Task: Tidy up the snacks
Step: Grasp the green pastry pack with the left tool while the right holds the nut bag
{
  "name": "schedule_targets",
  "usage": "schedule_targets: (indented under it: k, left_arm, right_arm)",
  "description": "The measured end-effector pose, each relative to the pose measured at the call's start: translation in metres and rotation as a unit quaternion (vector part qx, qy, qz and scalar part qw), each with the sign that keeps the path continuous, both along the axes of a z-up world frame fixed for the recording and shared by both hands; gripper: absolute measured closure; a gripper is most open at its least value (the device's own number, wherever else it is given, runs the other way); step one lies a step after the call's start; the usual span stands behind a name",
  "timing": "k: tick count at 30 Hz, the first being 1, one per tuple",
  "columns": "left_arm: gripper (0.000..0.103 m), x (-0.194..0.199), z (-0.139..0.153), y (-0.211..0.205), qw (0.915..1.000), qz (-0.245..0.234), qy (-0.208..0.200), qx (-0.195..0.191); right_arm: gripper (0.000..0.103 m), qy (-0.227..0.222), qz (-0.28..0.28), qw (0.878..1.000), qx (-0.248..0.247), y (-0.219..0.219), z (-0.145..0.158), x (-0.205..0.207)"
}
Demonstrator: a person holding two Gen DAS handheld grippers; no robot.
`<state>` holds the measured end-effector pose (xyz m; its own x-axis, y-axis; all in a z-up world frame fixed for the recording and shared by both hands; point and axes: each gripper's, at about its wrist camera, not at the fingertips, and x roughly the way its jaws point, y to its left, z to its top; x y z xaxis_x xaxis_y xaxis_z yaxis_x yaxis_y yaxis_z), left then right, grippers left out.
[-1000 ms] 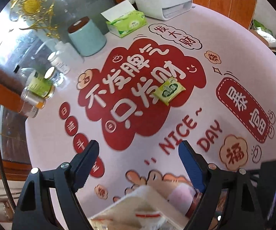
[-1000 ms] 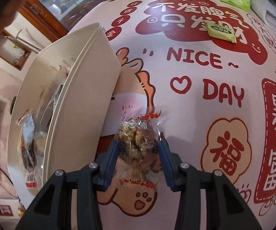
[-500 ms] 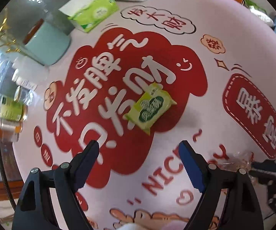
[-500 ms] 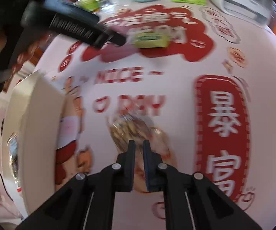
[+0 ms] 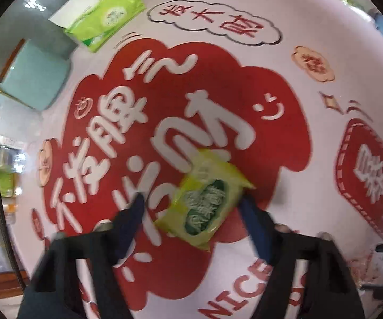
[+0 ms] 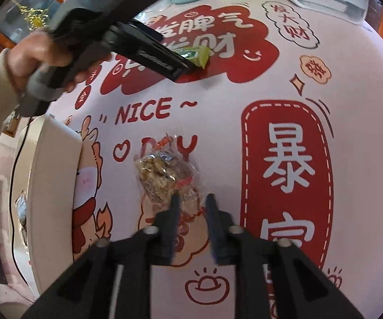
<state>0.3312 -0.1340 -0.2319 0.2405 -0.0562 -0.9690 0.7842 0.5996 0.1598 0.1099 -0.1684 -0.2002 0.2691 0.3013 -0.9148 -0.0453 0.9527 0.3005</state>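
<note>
I note a glossy yellow-green foil snack packet [image 5: 204,199], a crinkly clear plastic snack bag [image 6: 165,178], and a smooth, printed, faintly shiny surface [image 6: 244,40].

The snack packet [image 5: 204,199] is laid flat on the tablecloth [image 5: 311,61], between the fingers of the left gripper [image 5: 191,207]. From the packet, a tissue pack [image 5: 106,16] is placed at eleven o'clock, with a canister [image 5: 32,77] at ten o'clock. In the right wrist view, a clear-wrapped snack [image 6: 165,178] is found just ahead of the right gripper [image 6: 192,204], with a box [image 6: 50,191] at nine o'clock.
</note>
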Motion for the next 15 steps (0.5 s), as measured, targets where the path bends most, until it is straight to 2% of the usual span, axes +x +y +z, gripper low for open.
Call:
schedule_targets:
  k: [1, 2, 7, 11, 15]
  left_arm:
    - [0.064, 0.001, 0.001, 0.001, 0.9998, 0.004, 0.015, -0.014]
    - [0.067, 0.002, 0.001, 0.002, 0.9993, 0.007, 0.027, -0.027]
    - [0.068, -0.008, 0.001, 0.008, 0.9995, 0.007, 0.01, -0.029]
    - [0.068, -0.015, 0.002, 0.024, 0.999, 0.036, 0.015, -0.021]
    - [0.068, -0.022, 0.012, 0.04, 0.9971, 0.064, 0.026, -0.032]
  right_arm:
    - [0.064, -0.006, 0.002, 1.0, 0.003, 0.001, 0.001, 0.0]
    - [0.059, -0.012, 0.005, 1.0, 0.005, 0.001, 0.002, 0.001]
    - [0.052, -0.026, 0.044, 0.999, 0.012, 0.018, 0.0, 0.009]
    - [0.051, -0.022, 0.075, 0.997, -0.014, 0.036, -0.009, 0.019]
    - [0.049, -0.022, 0.085, 0.995, -0.041, 0.045, -0.018, 0.024]
